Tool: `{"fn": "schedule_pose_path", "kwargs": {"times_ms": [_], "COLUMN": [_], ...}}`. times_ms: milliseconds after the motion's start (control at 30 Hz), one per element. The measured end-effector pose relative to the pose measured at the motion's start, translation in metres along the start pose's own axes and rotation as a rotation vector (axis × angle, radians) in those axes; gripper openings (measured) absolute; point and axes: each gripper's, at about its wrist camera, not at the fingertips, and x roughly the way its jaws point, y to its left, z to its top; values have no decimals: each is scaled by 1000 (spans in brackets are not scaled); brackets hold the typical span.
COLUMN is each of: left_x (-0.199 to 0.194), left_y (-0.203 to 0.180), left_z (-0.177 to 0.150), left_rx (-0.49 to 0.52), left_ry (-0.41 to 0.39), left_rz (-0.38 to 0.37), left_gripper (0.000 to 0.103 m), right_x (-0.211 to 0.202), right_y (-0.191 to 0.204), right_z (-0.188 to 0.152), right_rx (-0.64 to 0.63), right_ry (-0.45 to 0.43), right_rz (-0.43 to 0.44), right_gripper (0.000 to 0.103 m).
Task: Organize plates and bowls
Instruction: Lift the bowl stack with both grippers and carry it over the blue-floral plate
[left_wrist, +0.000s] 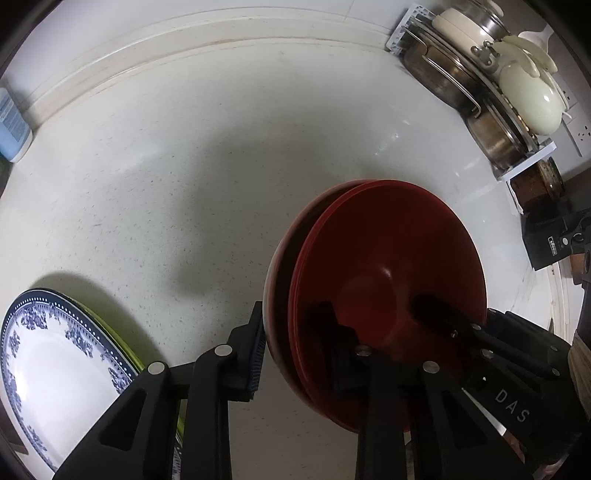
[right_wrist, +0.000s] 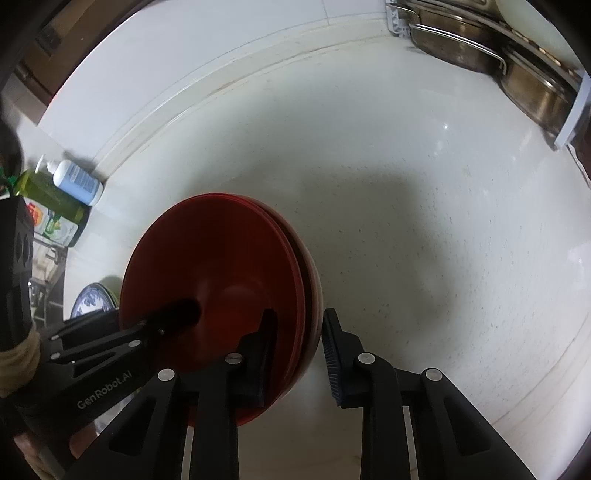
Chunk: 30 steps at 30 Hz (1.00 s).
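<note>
A stack of red bowls (left_wrist: 388, 266) is held between both grippers above the white counter. My left gripper (left_wrist: 295, 350) straddles the stack's rim, one finger outside and one inside, with its outer pad (left_wrist: 255, 350) touching the rim. The stack also shows in the right wrist view (right_wrist: 221, 266). My right gripper (right_wrist: 299, 354) straddles the opposite rim; its outer pad (right_wrist: 332, 362) stands a small gap off the bowl. A blue-and-white plate (left_wrist: 48, 354) on a green plate lies at the lower left, also in the right wrist view (right_wrist: 90, 297).
A white rack with steel pans (left_wrist: 480, 103) and cream lids stands at the back right, also in the right wrist view (right_wrist: 498, 48). A blue bottle (right_wrist: 77, 181) and a green box (right_wrist: 48, 199) stand at the back left. A raised counter ledge (left_wrist: 184, 48) runs along the wall.
</note>
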Motion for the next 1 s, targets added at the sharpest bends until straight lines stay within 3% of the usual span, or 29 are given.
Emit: {"fn": "schedule_pose_path", "kwargs": {"times_ms": [267, 567, 1000], "left_x": [-3, -30, -88], "left_y": [3, 9, 60], "left_z": [-2, -12, -44], "left_rx": [-30, -40, -162], "left_ry": [16, -28, -130], "left_rz": [-10, 1, 55], "left_gripper": [28, 28, 28], "right_x": [-1, -15, -47], "right_y": [-2, 9, 63], "right_z": [1, -1, -4], "right_rx": [46, 34, -102], "right_ry": [14, 10, -27], "right_rz": [-5, -2, 45], "right_gripper": [24, 24, 24]}}
